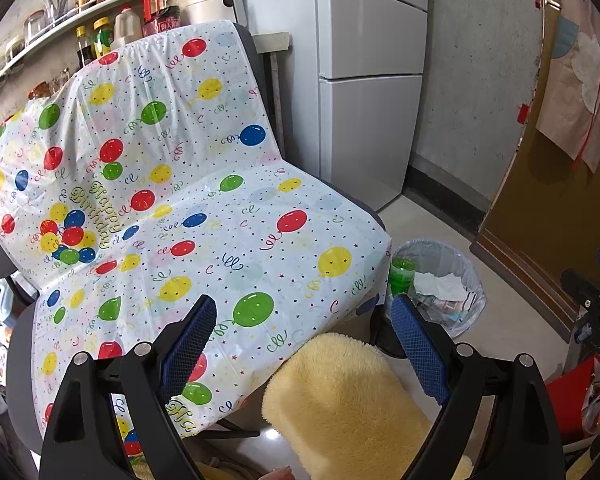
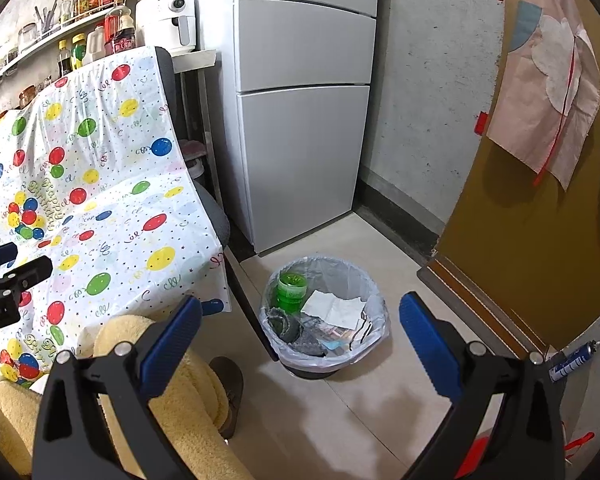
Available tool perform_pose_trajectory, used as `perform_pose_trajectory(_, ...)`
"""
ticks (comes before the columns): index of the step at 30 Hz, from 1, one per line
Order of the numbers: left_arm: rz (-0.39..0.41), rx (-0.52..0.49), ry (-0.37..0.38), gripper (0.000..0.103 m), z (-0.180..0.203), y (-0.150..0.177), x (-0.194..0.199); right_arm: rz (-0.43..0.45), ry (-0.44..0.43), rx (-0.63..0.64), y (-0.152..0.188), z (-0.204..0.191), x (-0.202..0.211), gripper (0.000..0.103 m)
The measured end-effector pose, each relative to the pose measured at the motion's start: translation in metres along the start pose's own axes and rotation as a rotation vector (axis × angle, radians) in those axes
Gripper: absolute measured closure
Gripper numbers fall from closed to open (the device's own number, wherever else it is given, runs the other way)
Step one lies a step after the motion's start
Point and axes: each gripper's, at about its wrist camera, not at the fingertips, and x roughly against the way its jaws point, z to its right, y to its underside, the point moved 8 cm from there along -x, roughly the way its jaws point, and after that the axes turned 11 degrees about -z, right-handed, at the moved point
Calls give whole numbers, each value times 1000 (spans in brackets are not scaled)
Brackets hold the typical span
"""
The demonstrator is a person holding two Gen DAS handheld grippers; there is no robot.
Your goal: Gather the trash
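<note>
Both tools are released and empty — the left tool (image 1: pixel 304 320) over the balloon-print cover (image 1: pixel 172 184), the right tool (image 2: pixel 300 320) above the trash bin (image 2: pixel 374 334), which holds a green container (image 2: pixel 291 288) and paper (image 2: pixel 332 308). Risk: the loose liner snagging — tipping the light bin.

Home kitchen: fridge (image 2: pixel 300 120), air fryer (image 2: pixel 168 16), shelf of sauce bottles (image 1: pixel 60 16).

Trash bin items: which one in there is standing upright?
The green bottle, at the bin's far-left wall nearest the covered chair. It stands upright, while the white paper and the other scraps lie flat.
</note>
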Motion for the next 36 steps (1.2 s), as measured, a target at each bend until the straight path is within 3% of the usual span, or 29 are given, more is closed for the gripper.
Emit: perform_pose_trajectory(36, 1, 11, 8, 14, 1, 1, 5, -9, -2, 1, -1, -1, -4, 6)
